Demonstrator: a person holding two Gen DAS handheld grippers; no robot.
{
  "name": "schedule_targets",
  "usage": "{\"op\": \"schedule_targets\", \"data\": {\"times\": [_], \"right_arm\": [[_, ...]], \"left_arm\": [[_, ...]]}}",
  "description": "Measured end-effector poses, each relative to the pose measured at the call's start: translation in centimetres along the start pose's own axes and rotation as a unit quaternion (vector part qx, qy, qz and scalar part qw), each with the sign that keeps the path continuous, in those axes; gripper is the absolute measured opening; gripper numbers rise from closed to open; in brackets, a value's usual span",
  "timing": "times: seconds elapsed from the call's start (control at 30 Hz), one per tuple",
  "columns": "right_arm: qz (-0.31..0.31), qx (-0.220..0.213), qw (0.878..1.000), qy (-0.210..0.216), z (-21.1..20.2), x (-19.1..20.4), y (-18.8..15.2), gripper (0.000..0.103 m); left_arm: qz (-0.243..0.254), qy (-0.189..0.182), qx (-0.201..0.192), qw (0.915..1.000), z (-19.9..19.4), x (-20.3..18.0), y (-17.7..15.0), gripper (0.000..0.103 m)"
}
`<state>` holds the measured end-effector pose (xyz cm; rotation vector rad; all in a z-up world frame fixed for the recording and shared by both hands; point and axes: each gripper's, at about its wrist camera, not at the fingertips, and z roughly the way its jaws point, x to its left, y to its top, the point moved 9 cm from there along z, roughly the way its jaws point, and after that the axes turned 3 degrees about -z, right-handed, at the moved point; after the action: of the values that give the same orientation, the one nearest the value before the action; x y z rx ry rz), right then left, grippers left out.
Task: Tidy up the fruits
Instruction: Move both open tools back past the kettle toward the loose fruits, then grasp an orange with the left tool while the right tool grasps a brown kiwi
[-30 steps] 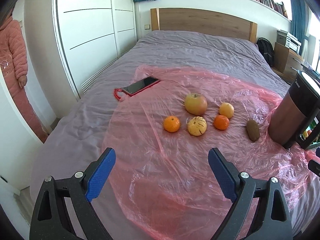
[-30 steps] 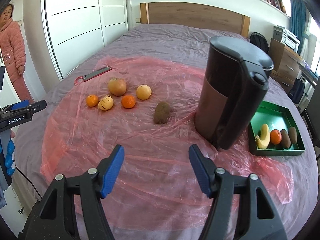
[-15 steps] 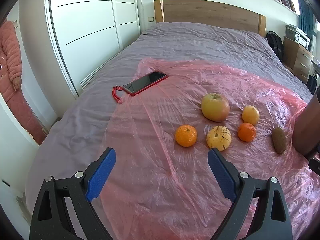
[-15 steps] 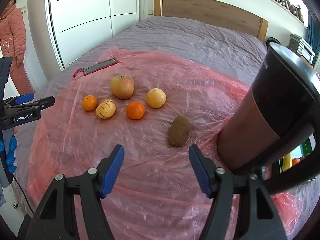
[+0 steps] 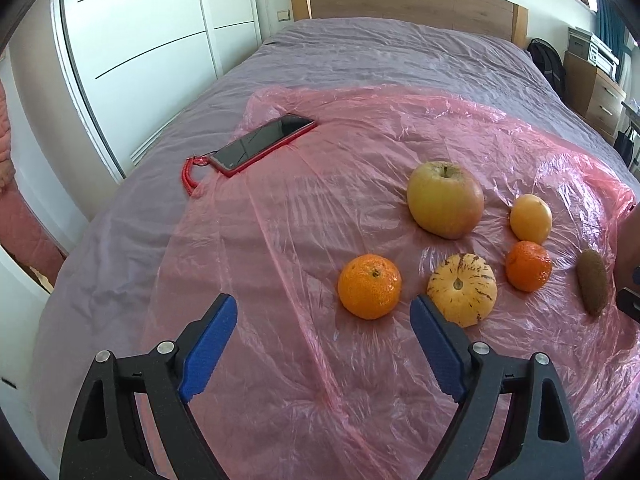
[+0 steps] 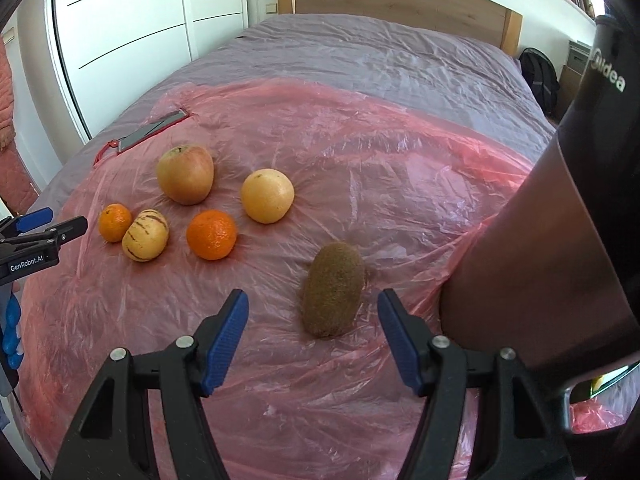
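Several fruits lie on a pink plastic sheet [image 5: 304,240] on the bed. My left gripper [image 5: 323,312] is open and empty, just short of a small orange [image 5: 369,286] and a striped yellow fruit [image 5: 462,289]. Behind them are an apple [image 5: 444,204], a yellow citrus [image 5: 530,218], a second orange [image 5: 528,266] and a kiwi [image 5: 593,282]. My right gripper [image 6: 313,307] is open, with the kiwi [image 6: 332,289] just ahead between its fingers. The apple [image 6: 185,179], yellow citrus [image 6: 267,195], orange [image 6: 211,234] and striped fruit [image 6: 145,234] lie to its left.
A dark tall kettle [image 6: 560,216] stands close at the right of the kiwi. A red-cased phone [image 5: 262,143] lies at the sheet's far left edge. The left gripper's tip [image 6: 44,232] shows at the left of the right wrist view. A wardrobe [image 5: 152,40] flanks the bed.
Both grippers have moved forward and lower toward the fruits. The left now sits just before the small orange; the right has closed in on the kiwi. Both stayed open.
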<state>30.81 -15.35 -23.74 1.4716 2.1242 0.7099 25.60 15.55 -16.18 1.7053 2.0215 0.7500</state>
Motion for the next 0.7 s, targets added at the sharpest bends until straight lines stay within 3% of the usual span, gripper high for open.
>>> {"op": "schedule_targets", "data": {"times": [0.07, 0.33, 0.5, 0.7], "right_arm": [[0.005, 0.005, 1.000, -0.004, 0.8, -0.4, 0.0, 0.086], [0.015, 0.027, 0.999, -0.009, 3.2, -1.3, 0.1, 0.086], [0.024, 0.041, 0.999, -0.009, 4.5, -1.4, 0.1, 0.086], [0.041, 0.055, 0.998, -0.007, 5.8, -1.7, -0.2, 0.079]], "left_arm": [[0.007, -0.002, 0.012, 0.9999, 1.2, -0.4, 0.0, 0.077], [0.040, -0.004, 0.035, 0.9986, 3.8, -1.7, 0.2, 0.074], [0.052, -0.011, 0.051, 0.9973, 5.1, -2.4, 0.1, 0.065], [0.048, -0.025, 0.065, 0.9965, 6.2, -2.9, -0.1, 0.057]]}}
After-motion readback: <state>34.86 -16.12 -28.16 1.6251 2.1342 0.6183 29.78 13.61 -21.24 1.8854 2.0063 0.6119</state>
